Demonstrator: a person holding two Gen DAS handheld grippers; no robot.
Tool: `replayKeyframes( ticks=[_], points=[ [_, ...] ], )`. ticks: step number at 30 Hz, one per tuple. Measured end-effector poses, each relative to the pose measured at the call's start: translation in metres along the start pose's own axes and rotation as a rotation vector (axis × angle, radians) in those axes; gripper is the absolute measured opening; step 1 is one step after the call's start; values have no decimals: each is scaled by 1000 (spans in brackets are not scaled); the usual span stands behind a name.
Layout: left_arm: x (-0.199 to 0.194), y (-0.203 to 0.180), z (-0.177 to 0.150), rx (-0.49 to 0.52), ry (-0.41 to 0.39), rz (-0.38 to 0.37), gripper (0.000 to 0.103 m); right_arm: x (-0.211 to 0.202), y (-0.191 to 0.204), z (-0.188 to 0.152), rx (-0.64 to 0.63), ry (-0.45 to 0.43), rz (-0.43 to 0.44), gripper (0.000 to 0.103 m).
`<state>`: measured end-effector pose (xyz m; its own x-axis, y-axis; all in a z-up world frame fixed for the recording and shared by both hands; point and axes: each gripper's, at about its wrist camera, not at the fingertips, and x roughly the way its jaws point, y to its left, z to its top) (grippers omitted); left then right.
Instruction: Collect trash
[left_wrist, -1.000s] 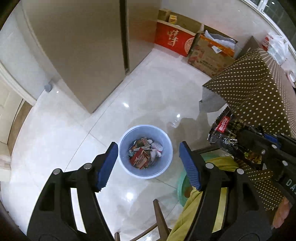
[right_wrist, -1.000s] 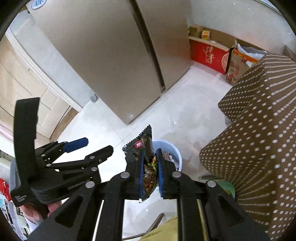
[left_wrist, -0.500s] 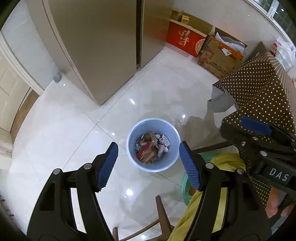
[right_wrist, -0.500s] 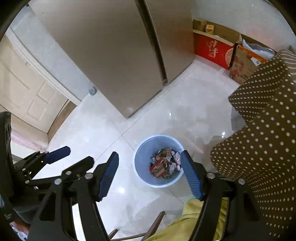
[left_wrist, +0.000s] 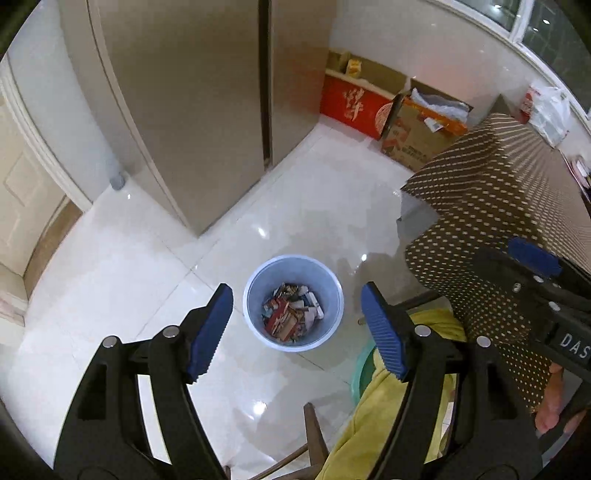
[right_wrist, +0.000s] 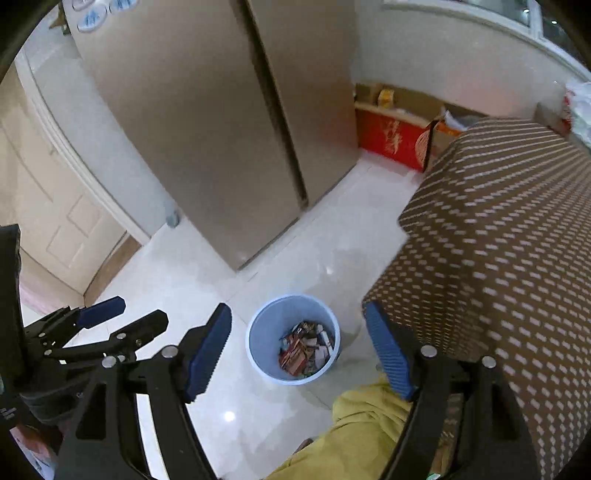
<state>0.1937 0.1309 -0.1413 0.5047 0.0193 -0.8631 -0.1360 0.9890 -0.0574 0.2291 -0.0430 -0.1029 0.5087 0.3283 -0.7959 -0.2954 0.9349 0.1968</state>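
Fingers (left_wrist: 552, 402) only beside left-view table (left_wrist: 498, 192).

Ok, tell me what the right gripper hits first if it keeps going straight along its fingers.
Most likely the blue trash bin on the floor. The right gripper, its jaws opening with nothing between them, frames the bin's open top, and nothing shows in between. Depth is hard to judge here; it might land among the wrappers inside.
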Motion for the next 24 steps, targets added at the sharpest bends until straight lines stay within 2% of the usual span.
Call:
replayKeyframes(
  ticks=[4, 8, 13, 16, 19, 24],
  points=[
    [-27, -14, -8, 3, -55, -26, 73, -41, -8, -11, -7, -100, -53, 79],
    [-58, -32, -19, 19, -126, -18, 76, -79, -14, -25, -3, -191, -84, 85],
    [-100, -55, -34, 56, -229, -31, 78, -121, -15, -43, -16, -280, -127, 85],
    [-123, -68, -45, 85, -280, -65, 80, -145, -14, -53, -17, -337, -144, 86],
    [-143, -75, -53, 105, -335, -60, 80, -171, -14, -64, -12, -394, -163, 90],
    [-171, -84, -62, 133, -400, -100, 80, -205, -10, -77, 1, -480, -179, 91]
  ],
)
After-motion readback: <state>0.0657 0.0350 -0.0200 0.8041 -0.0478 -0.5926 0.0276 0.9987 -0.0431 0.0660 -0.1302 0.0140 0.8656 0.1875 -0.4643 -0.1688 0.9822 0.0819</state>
